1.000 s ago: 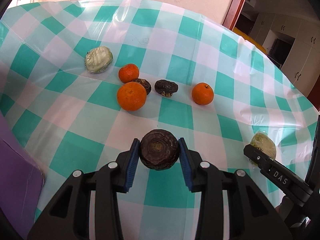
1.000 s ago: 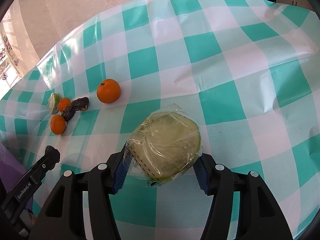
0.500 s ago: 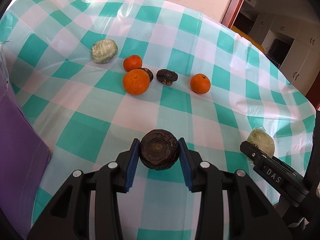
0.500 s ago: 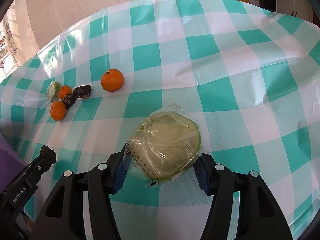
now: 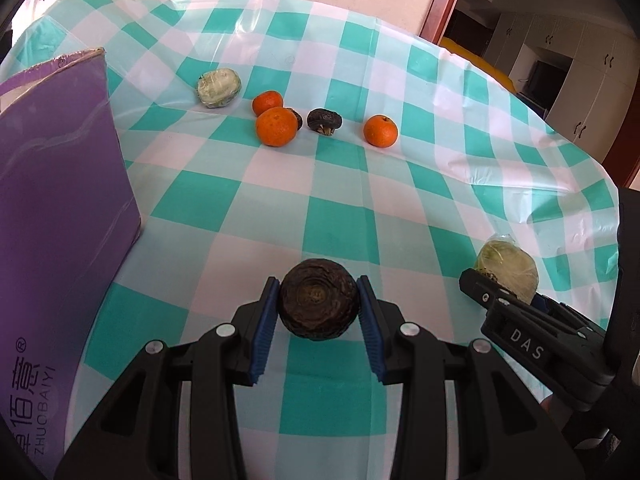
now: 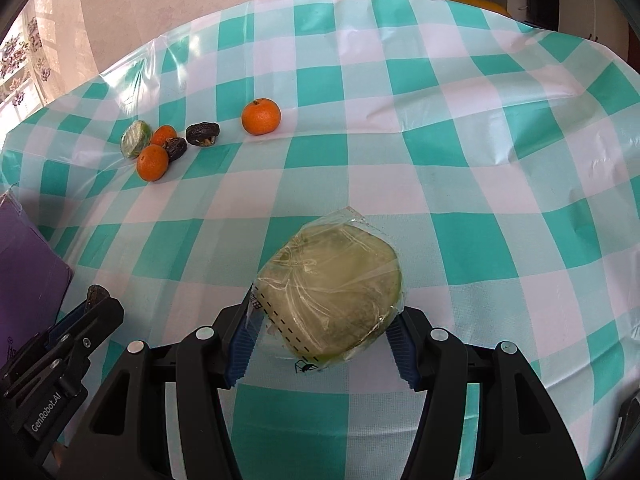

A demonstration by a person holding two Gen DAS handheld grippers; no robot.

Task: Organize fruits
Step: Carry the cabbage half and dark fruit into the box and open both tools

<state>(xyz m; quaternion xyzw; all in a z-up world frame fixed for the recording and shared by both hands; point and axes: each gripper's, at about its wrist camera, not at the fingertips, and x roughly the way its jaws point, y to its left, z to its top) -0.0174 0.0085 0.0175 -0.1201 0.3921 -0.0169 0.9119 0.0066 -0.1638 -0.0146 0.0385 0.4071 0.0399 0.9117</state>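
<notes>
We carry both loads toward the near left, and the change shows in the left wrist view: the purple box [image 5: 60,208], only a sliver at the edge a second ago, now fills the left side with its top edge in sight. The fruit left on the checked tablecloth [image 5: 340,208] has slid farther away. Our left gripper [image 5: 318,312] is clamped on the dark round fruit [image 5: 318,304], both blue pads pressed to its sides. Our right gripper [image 6: 320,344] holds the plastic-wrapped green fruit [image 6: 332,300] between its pads, at a wider spread. On the far cloth lie another wrapped green one [image 5: 219,87], three oranges [image 5: 277,126] and two dark fruits [image 5: 325,121], all still unsorted. We judge the box to be the drop point and the release close.
</notes>
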